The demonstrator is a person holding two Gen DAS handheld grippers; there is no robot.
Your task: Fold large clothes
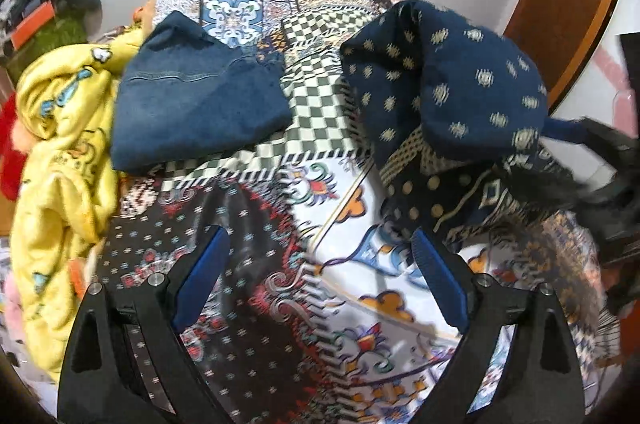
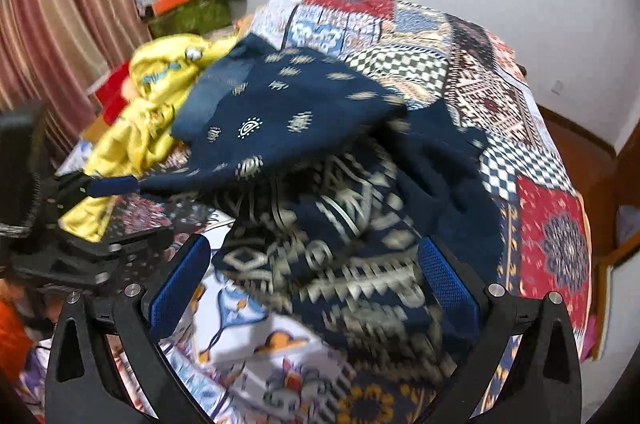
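Left wrist view first: a bed under a busy patchwork bedspread (image 1: 320,128) fills the space ahead of both tools and serves as the folding place. On it, ahead and to the right of the left tool (image 1: 320,280), sits the navy patterned garment (image 1: 444,80), bunched into a rumpled mound rather than laid flat; from the right wrist view the same garment lies directly ahead of the right tool (image 2: 316,288), its lower folds spilling down between the blue pads. Ahead and to the left of the left tool rests a folded pair of jeans (image 1: 200,96), apparently already dealt with and set aside, and beyond it a crumpled yellow garment (image 1: 60,152) is heaped at the bed's edge, probably waiting its turn.

Both tools stand wide open. The left has nothing between its pads but bedspread beneath; the right has cloth lying in its gap, yet the pads do not press on it, so neither has hold of anything. I judge the navy piece needs spreading before folding.
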